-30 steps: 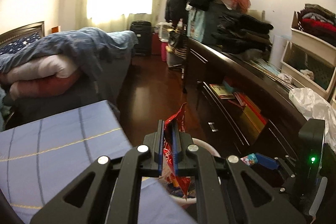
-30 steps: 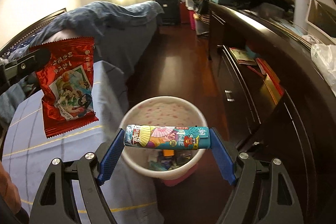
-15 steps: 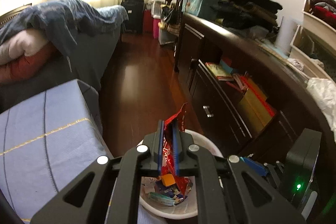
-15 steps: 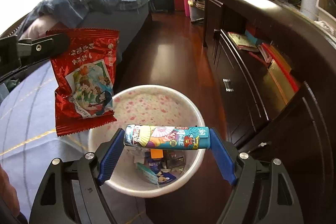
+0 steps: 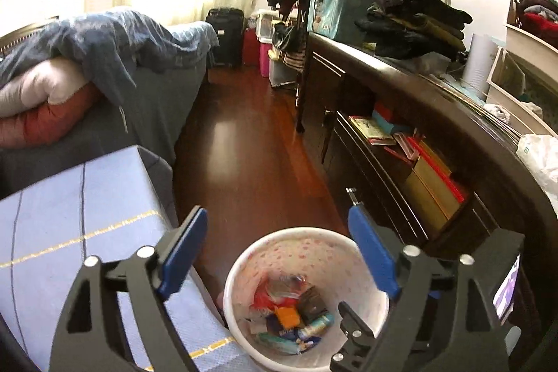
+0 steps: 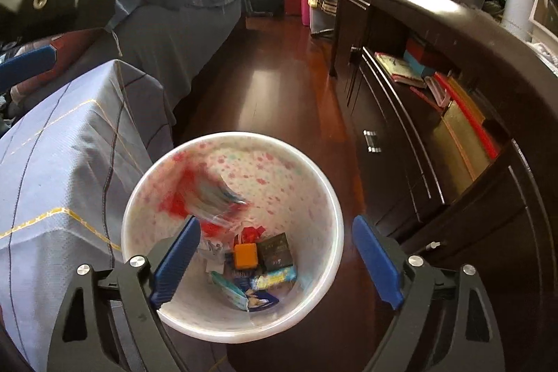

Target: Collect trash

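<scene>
- The right gripper (image 6: 275,255) hangs over the mouth of the trash bin (image 6: 334,194); its jaws have just been opening, they stand wide, and nothing is between the blue pads.
- The left gripper (image 5: 279,248) hovers above the same bin (image 5: 237,262), also spread wide with its jaws just opened and nothing between them. Part of it shows at the upper left edge of the right wrist view.
- A red snack wrapper (image 6: 195,194) is a blur inside the bin's near wall, apparently mid-fall; it touches neither gripper.
- On the bin's bottom lie more wrappers, an orange block (image 6: 246,255) and a dark packet (image 6: 277,250), piled loosely.
- Judged from their look, these wrappers are light, thin and crinkly, likely slick foil; a pinch on a flat edge or sealed end should hold better than a grab at the puffed middle.
- Just beside the bin on the left is a bed corner under a blue checked cover (image 5: 69,215); on the right stands a dark cabinet (image 6: 436,145).
- Farther off, wooden floor (image 5: 244,145) runs toward a black suitcase (image 5: 225,35) by the bright window.
</scene>
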`<action>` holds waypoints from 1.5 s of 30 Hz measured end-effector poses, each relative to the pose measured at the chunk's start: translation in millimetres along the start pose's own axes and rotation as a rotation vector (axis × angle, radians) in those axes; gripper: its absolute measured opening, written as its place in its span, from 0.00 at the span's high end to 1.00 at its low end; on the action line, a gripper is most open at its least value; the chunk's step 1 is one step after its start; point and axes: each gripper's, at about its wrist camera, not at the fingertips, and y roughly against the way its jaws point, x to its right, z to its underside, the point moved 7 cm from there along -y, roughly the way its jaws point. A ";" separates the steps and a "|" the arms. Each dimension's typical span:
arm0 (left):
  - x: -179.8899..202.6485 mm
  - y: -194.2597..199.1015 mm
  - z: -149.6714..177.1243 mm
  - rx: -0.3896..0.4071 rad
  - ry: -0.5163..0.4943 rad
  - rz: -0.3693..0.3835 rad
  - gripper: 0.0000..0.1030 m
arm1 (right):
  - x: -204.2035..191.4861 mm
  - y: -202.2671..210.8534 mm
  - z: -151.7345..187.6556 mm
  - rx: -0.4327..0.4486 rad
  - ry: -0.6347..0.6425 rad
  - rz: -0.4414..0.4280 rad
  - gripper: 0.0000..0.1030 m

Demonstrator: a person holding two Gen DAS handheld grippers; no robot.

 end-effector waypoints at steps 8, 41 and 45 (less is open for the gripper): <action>2.6 12.8 -9.6 0.026 0.012 0.008 0.06 | 3.2 10.3 -0.3 -0.004 -0.016 0.000 0.11; -194.4 301.5 46.3 0.142 0.374 -0.382 0.04 | -185.6 195.4 28.5 0.112 0.184 -0.324 0.04; -212.1 345.8 56.9 0.169 0.387 -0.441 0.04 | -207.0 220.2 33.1 0.137 0.212 -0.354 0.04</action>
